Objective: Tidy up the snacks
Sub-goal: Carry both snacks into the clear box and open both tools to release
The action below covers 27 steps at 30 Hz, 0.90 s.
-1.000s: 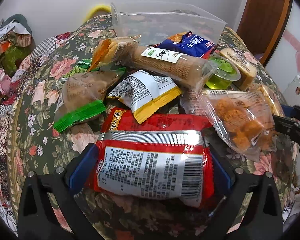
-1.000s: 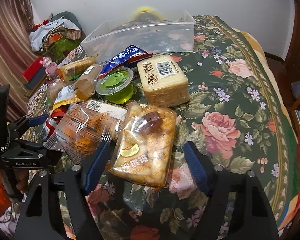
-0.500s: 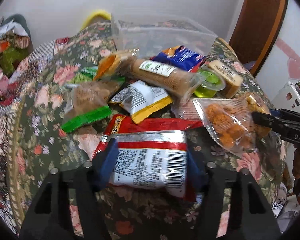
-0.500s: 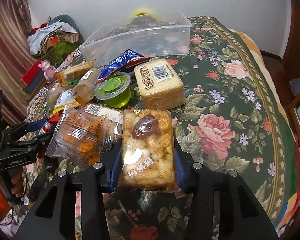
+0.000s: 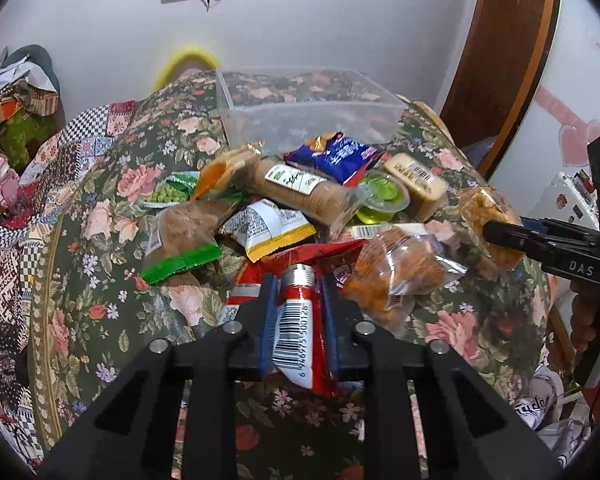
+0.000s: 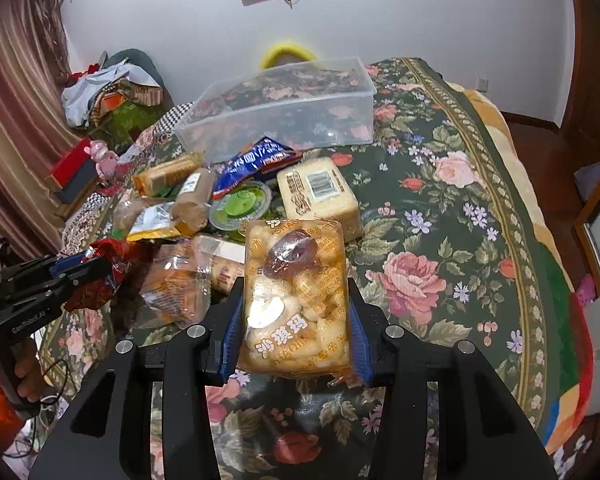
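Now a red packet (image 5: 300,320) is being squeezed as the left gripper (image 5: 298,280) is closing, while a clear pastry pack (image 6: 294,300) is being gripped by the right gripper (image 6: 294,300), near the snack pile (image 5: 300,200); farther off, the bin (image 6: 284,108).

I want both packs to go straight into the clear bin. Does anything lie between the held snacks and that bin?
Yes. The rest of the snack pile lies on the bedspread between both tools and the clear bin. The red packet and the rice-puff pack would have to pass over it. The bin's top is open.
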Available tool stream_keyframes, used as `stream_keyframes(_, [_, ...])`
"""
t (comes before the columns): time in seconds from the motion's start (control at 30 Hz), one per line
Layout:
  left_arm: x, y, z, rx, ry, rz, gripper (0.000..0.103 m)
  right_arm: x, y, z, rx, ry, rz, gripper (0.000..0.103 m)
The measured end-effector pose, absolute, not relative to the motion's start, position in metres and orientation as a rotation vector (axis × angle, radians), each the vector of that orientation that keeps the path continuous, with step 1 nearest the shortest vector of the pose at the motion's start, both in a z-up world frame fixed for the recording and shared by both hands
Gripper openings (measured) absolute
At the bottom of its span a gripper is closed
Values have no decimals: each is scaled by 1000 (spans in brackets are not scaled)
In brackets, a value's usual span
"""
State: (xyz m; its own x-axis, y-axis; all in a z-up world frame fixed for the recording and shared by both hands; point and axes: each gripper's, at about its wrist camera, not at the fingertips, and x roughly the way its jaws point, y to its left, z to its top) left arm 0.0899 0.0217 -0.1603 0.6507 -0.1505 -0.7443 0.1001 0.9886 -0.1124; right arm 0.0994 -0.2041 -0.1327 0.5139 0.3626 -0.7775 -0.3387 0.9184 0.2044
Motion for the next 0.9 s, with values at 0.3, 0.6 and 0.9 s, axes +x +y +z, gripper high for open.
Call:
stream_keyframes(0.3, [76, 21, -133, -76, 795, -155, 14, 98, -202, -114, 30, 892, 432, 42])
stream_keyframes(0.6, [75, 19, -102, -53, 721, -151, 13, 107, -202, -97, 33, 850, 439, 42])
stream_keyframes(0.9, [107, 21, -81, -70, 673, -156, 13, 123, -195, -74, 10, 782, 453, 42])
